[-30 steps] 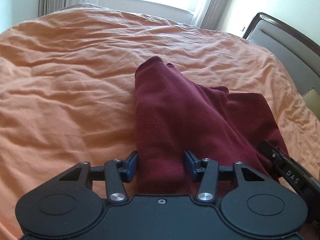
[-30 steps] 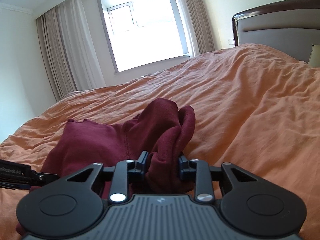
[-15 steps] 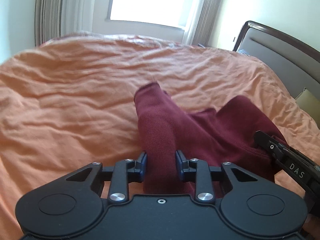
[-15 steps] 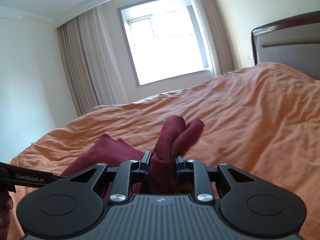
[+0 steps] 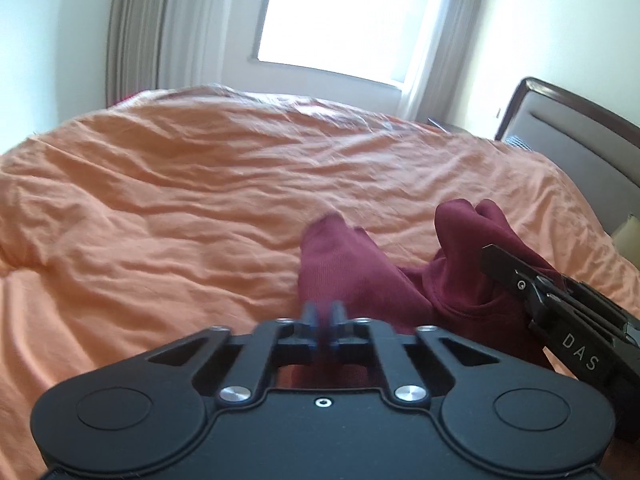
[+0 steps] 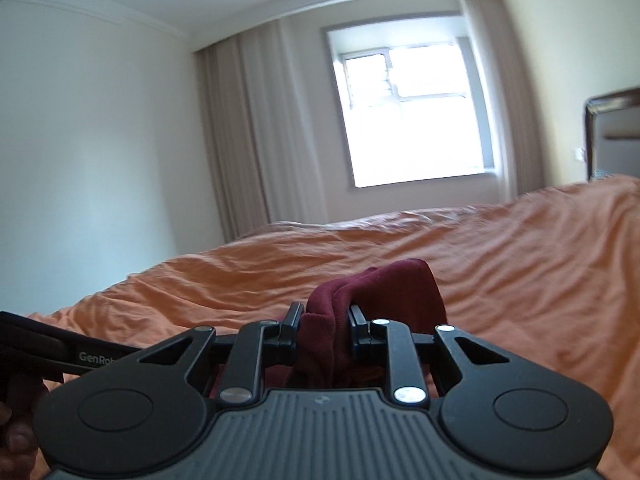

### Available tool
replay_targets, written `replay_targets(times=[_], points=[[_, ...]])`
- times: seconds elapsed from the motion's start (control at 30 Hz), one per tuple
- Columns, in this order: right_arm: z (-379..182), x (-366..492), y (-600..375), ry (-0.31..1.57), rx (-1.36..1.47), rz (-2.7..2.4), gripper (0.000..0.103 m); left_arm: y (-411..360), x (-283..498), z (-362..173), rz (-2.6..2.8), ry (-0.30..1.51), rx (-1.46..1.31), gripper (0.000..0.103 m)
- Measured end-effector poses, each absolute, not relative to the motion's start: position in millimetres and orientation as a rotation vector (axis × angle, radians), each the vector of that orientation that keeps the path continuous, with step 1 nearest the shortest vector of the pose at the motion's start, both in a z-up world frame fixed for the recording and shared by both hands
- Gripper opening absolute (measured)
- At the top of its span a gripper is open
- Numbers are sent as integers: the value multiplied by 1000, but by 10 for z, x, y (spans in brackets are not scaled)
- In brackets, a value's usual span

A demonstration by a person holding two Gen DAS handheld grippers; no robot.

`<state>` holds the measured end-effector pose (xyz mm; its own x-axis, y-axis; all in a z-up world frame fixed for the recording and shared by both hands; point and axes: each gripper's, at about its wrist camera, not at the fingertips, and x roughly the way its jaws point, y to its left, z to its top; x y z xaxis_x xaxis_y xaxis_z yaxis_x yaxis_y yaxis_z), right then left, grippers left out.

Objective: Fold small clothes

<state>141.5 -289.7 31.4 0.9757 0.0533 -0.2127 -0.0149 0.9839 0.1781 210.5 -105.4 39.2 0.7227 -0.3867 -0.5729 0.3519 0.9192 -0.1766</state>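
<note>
A dark red garment (image 5: 360, 276) is held up off the orange bed (image 5: 160, 208) by both tongs. The left tongs (image 5: 321, 314) are seen nearly together, pinched on a thin edge of it, w/ cloth rising toward 12 o'clock; motion blur there. The right tongs (image 6: 323, 322) are clamped on a bunched fold, seen at approx. 3 o'clock in the left view.

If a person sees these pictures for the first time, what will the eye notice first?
The dark red garment stands out against the wide orange bedcover, bunched up near the middle. Both the left gripper and the right gripper have their jaws closed on its cloth. Behind the bed shines a bright window.
</note>
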Motion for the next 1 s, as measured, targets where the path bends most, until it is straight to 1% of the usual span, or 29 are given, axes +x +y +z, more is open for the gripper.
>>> replay_targets(times=[0.07, 0.1, 0.17, 0.23, 0.27, 0.3, 0.37, 0.4, 0.47, 0.57, 0.63, 0.67, 0.7, 0.73, 0.77, 0.8, 0.83, 0.9, 1.0], points=[[344, 1463, -2800, 213, 158, 49, 25, -970, 2115, 418, -414, 629, -61, 1], [353, 1483, -2770, 213, 150, 53, 25, -940, 2137, 402, -422, 642, -62, 14], [345, 1488, -2759, 217, 152, 37, 25, -887, 2207, 300, -425, 690, -74, 25], [309, 1443, -2809, 227, 167, 15, 25, -866, 2278, 143, -421, 746, -81, 27], [282, 1416, -2852, 235, 173, 1, 25, -853, 2299, 77, -413, 766, -89, 35], [249, 1385, -2904, 247, 177, -18, 25, -818, 2314, 18, -414, 781, -101, 48], [166, 1312, -3035, 271, 188, -54, 25, -790, 2350, -90, -421, 809, -139, 62], [132, 1272, -3091, 283, 198, -71, 25, -781, 2360, -126, -431, 817, -154, 64], [52, 1207, -3227, 309, 233, -102, 25, -787, 2428, -199, -469, 844, -185, 65], [-67, 1135, -3376, 346, 291, -129, 26, -821, 2537, -322, -499, 903, -250, 65], [-127, 1103, -3417, 369, 307, -134, 28, -850, 2587, -374, -510, 925, -271, 56], [-153, 1101, -3426, 380, 309, -137, 29, -885, 2589, -376, -506, 926, -265, 55], [-167, 1095, -3415, 390, 307, -138, 34, -907, 2578, -363, -503, 922, -248, 52], [-188, 1106, -3409, 406, 304, -138, 36, -937, 2559, -339, -501, 913, -222, 48], [-204, 1120, -3406, 421, 302, -139, 36, -962, 2541, -314, -496, 903, -203, 40], [-211, 1123, -3395, 431, 300, -142, 33, -975, 2524, -287, -493, 894, -188, 37], [-211, 1126, -3382, 433, 296, -141, 27, -984, 2502, -247, -491, 880, -178, 35], [-177, 1138, -3325, 421, 277, -136, 25, -1009, 2442, -155, -486, 845, -153, 31], [-70, 1128, -3210, 382, 221, -122, 23, -1062, 2349, 14, -483, 774, -117, 29]])
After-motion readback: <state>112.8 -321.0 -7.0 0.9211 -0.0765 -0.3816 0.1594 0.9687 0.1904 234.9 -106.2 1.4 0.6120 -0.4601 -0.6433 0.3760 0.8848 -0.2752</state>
